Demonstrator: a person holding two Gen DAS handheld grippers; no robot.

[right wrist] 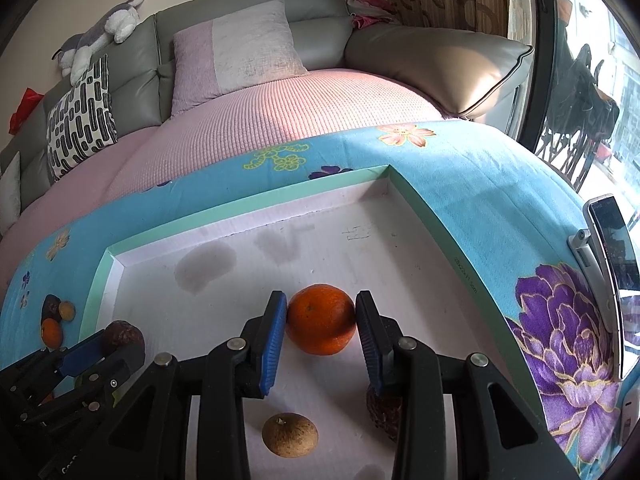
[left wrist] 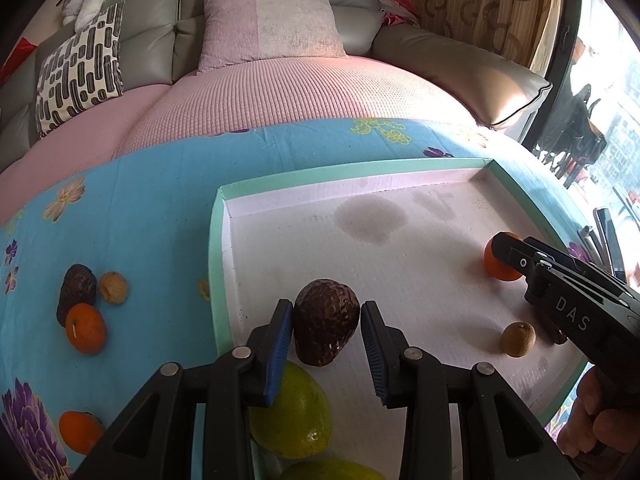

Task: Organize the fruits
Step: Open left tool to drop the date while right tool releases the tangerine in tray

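Both grippers sit low inside the shallow tray [left wrist: 218, 240], each straddling one fruit. The left gripper [left wrist: 327, 330] has its blue pads on either side of a dark avocado [left wrist: 326, 322] at lower centre of the left wrist view; the left pad looks to touch the skin while a thin gap shows on the right, so the jaws read as apart, not clamped. The right gripper [right wrist: 321, 322] brackets an orange [right wrist: 321, 319] at centre of its own view in the same way, pads just beside it with slivers of space.

The risk, in my judgement, is rolling: the orange is round on a smooth tray floor, and an uneven closing could nudge it away. The avocado stands tilted on its narrow end and could topple onto the green fruit [left wrist: 296, 412] below it. A small brown fruit [right wrist: 290, 434] and a dark one under the right gripper's right finger could get bumped.

More fruits wait on the blue floral cloth [left wrist: 152, 208] at lower left, outside the tray. Both tools point forward and slightly down; a hand [left wrist: 596, 420] holds the right one at lower right.
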